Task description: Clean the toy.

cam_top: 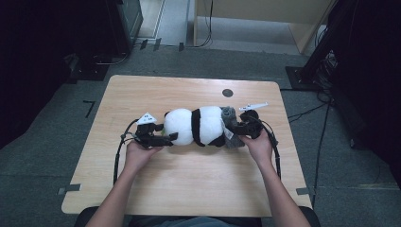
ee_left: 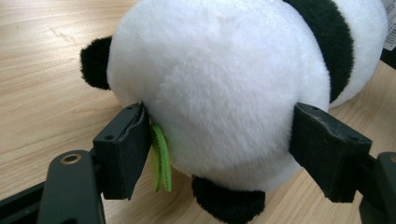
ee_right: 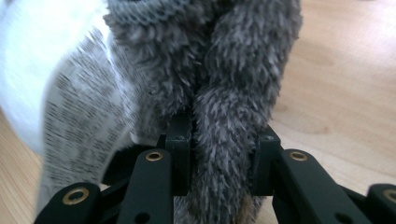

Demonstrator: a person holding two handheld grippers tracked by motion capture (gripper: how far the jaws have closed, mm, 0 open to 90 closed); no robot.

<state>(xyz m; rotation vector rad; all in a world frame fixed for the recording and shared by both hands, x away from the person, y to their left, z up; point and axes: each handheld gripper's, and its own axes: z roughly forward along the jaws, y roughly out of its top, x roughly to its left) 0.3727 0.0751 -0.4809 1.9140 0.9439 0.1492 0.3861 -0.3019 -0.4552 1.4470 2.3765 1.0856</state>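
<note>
Both bare forearms enter from the near edge and angle inward toward mid-table. Left hand (cam_top: 138,153) wraps the black two-jaw left gripper (cam_top: 166,137) from the near side, jaws pointing right, white three-cornered plate on top, black cable looping back along the left wrist. In the left gripper view its jaws stand wide, pads pressed against both sides of the soft white plush they grip. Right hand (cam_top: 257,144) holds the black two-jaw right gripper (cam_top: 235,128), jaws pointing left, plate tilted up, cable trailing down the right forearm. Its jaws sit narrow, clamped on a grey furry strip.
</note>
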